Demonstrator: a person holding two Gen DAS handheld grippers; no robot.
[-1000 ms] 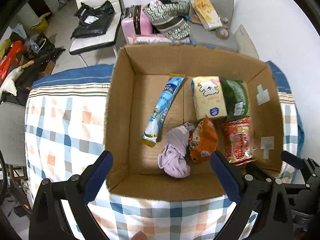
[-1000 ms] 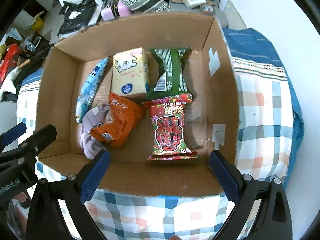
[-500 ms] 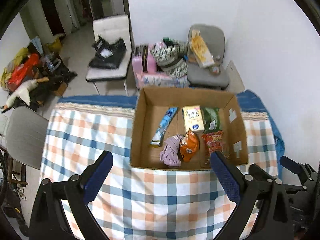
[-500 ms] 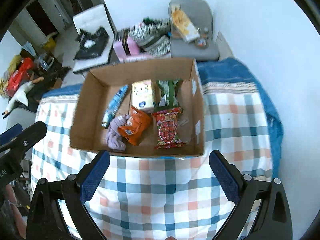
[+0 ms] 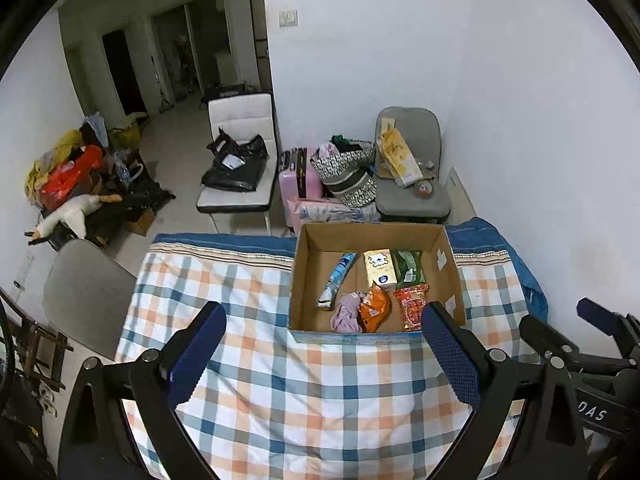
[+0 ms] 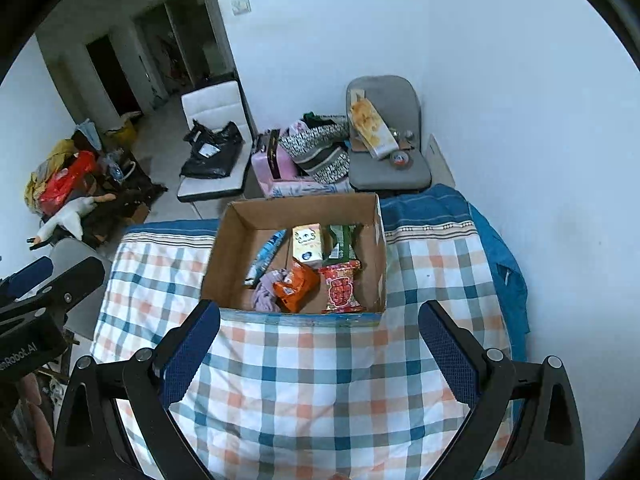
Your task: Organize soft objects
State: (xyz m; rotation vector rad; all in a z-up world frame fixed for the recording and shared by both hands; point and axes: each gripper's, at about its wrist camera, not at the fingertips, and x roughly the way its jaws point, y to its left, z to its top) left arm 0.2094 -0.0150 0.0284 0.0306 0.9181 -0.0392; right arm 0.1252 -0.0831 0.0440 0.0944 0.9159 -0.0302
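An open cardboard box [image 5: 450, 268] [image 6: 228, 248] stands on the checked tablecloth [image 5: 320, 392] [image 6: 320, 376]. Inside lie a lilac cloth [image 5: 347, 316] [image 6: 265, 292], an orange snack bag [image 5: 374, 309] [image 6: 296, 284], a red snack bag [image 5: 412, 306] [image 6: 342, 288], a yellow tissue pack [image 5: 379, 269] [image 6: 307, 243], a green bag [image 5: 408, 266] [image 6: 342, 242] and a blue tube pack [image 5: 337, 280] [image 6: 267, 256]. My left gripper [image 5: 320, 344] and right gripper [image 6: 320, 340] are both open and empty, held high and back from the box.
Behind the table stand a white chair [image 5: 244, 160] with a black bag, a grey chair [image 5: 412, 168] with packets, and a pink suitcase [image 5: 300, 176] with a patterned bag. A grey chair [image 5: 84, 292] sits at the table's left. Clutter lies on the floor far left.
Both grippers have pulled up and back from just over the box; the box now looks small and the whole table and room show.
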